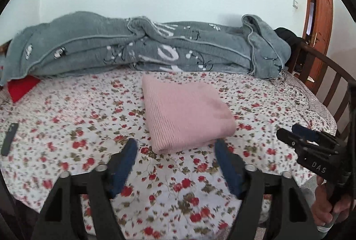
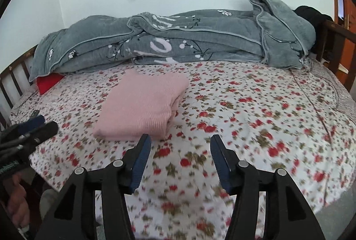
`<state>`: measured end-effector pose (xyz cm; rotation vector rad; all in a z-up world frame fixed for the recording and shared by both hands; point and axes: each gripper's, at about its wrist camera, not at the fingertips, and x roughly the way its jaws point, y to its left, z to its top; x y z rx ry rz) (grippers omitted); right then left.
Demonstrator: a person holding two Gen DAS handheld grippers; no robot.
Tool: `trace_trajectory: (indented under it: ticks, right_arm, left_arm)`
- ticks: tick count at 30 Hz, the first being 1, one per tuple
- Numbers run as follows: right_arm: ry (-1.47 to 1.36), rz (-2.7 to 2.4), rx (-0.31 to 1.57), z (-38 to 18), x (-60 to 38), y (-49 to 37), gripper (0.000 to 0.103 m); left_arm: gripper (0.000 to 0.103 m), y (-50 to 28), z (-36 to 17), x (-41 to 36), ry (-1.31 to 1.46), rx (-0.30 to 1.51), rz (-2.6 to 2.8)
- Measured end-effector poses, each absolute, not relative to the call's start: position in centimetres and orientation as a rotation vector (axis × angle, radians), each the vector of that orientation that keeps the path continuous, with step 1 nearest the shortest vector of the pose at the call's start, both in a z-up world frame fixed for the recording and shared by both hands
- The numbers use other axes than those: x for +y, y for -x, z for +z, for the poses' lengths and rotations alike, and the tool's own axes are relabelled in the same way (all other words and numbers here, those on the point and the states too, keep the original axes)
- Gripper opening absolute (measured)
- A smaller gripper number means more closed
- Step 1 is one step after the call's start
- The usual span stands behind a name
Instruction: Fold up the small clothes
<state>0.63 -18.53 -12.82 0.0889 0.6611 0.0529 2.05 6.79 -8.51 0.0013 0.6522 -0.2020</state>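
- Left wrist view: left tool (image 1: 175, 146) spread, empty, just short of the folded pink sweater (image 1: 185, 116) on the floral bed sheet (image 1: 73, 119).
- Right tool (image 2: 180, 144) spread, empty, beside the sweater's near corner.

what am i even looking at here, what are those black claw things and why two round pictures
The claws are two hand-held grasping tools, one in each of a person's hands; no robot is involved. Each round picture comes from a fisheye camera on one tool, looking along its fingers. The left tool and right tool are both open and hold nothing. On the bed's floral sheet lies a folded pink sweater. Behind it are a rumpled grey blanket and something red, partly under the blanket.
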Motion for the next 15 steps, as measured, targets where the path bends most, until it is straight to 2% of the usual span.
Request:
trace_trajectory:
  ticks: [1,2,7,15]
  right_arm:
    - [-0.097,0.042,0.660,-12.5,-18.8,-0.1,0.063]
    - [-0.102,0.033,0.655,-12.1,-19.0,0.5,0.075]
    - [-0.022,-0.015,0.596,-10.2,-18.5,3.6,0.095]
    - [-0.020,-0.029,0.596,-9.6,-18.6,6.0,0.098]
  left_arm:
    - [0.076,-1.2,-7.6,6.8,-0.005,0.642,-0.197]
    - [0.076,-0.6,-7.0,6.7,-0.012,0.633,-0.190]
    - [0.087,1.5,-5.2,6.3,-0.033,0.591,-0.141]
    - [0.088,2.6,-4.8,6.7,0.008,0.587,-0.115]
